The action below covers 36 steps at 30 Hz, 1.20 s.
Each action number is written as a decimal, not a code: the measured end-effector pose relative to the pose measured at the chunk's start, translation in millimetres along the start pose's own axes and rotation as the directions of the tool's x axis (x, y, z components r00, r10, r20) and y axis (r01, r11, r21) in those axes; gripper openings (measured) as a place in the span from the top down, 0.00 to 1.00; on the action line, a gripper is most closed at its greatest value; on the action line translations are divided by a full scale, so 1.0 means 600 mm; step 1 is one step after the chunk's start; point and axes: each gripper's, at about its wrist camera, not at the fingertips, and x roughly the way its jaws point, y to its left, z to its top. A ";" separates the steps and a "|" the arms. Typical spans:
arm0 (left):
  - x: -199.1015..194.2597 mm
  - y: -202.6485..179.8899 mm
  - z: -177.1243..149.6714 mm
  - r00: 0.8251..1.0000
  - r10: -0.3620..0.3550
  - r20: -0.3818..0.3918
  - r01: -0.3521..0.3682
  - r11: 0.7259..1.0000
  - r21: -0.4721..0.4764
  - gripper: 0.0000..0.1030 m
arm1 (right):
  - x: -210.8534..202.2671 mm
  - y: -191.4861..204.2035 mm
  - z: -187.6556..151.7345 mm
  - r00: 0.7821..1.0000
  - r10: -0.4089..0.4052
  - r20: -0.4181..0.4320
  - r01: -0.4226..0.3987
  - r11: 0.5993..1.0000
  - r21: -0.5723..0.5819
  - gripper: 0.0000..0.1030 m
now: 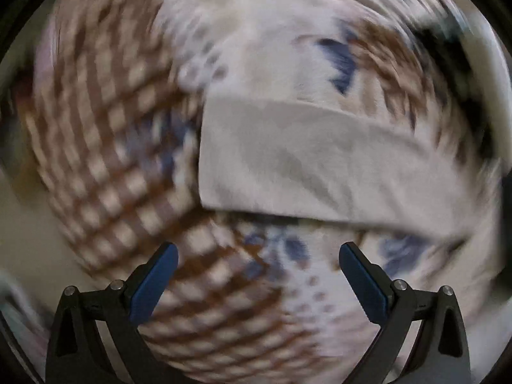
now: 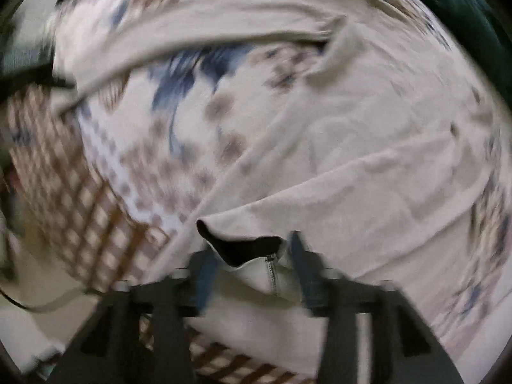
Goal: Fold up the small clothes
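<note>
A small white garment (image 1: pixel 288 160) lies folded as a broad band on a patterned bedspread (image 1: pixel 96 128). My left gripper (image 1: pixel 259 246) hovers above the spread just in front of the garment, pointing down, open and empty; its blue pads (image 1: pixel 153 284) stand wide apart. In the right wrist view the same white garment (image 2: pixel 352 208) spreads to the right, its collar with a short zipper (image 2: pixel 272 272) and dark inner lining lying between the fingers of my right gripper (image 2: pixel 252 246). Those jaws stand apart and do not appear to press on the collar. Both views are blurred.
The bedspread (image 2: pixel 192 128) carries brown checks and blue and brown prints and fills most of both views. A dark green cloth (image 2: pixel 464 9) lies at the upper right edge. A thin cable (image 2: pixel 41 307) runs off the spread's lower left. Something black (image 1: pixel 448 54) sits beyond the garment.
</note>
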 end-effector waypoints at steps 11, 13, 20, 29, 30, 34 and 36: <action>0.031 0.062 0.061 0.988 -0.051 0.145 0.099 0.930 -0.353 0.93 | -0.022 -0.200 -0.026 0.997 -0.069 0.036 0.052 0.936 0.349 0.42; 0.006 0.047 0.056 0.983 -0.023 0.184 0.080 0.948 -0.309 0.94 | -0.024 -0.226 -0.039 0.996 -0.080 0.036 0.060 0.924 0.378 0.42; -0.084 -0.003 0.014 0.958 0.025 0.286 0.009 0.993 -0.117 0.95 | -0.033 -0.308 -0.051 0.995 -0.086 0.052 0.055 0.896 0.440 0.42; -0.204 -0.283 -0.140 0.873 -0.231 0.429 -0.064 0.819 0.570 0.95 | -0.039 -0.397 -0.099 0.997 -0.059 0.055 0.019 0.831 0.556 0.42; -0.203 -0.321 -0.173 0.875 -0.279 0.396 -0.055 0.755 0.654 0.95 | -0.038 -0.414 -0.114 0.997 -0.056 0.049 0.017 0.816 0.578 0.42; -0.157 -0.437 -0.342 0.921 -0.370 0.125 0.056 0.443 0.895 0.95 | -0.041 -0.487 -0.191 0.999 -0.052 0.013 0.030 0.747 0.664 0.42; -0.120 -0.460 -0.425 0.937 -0.348 0.015 0.100 0.310 0.946 0.95 | -0.044 -0.522 -0.230 0.998 -0.062 -0.006 0.049 0.714 0.698 0.42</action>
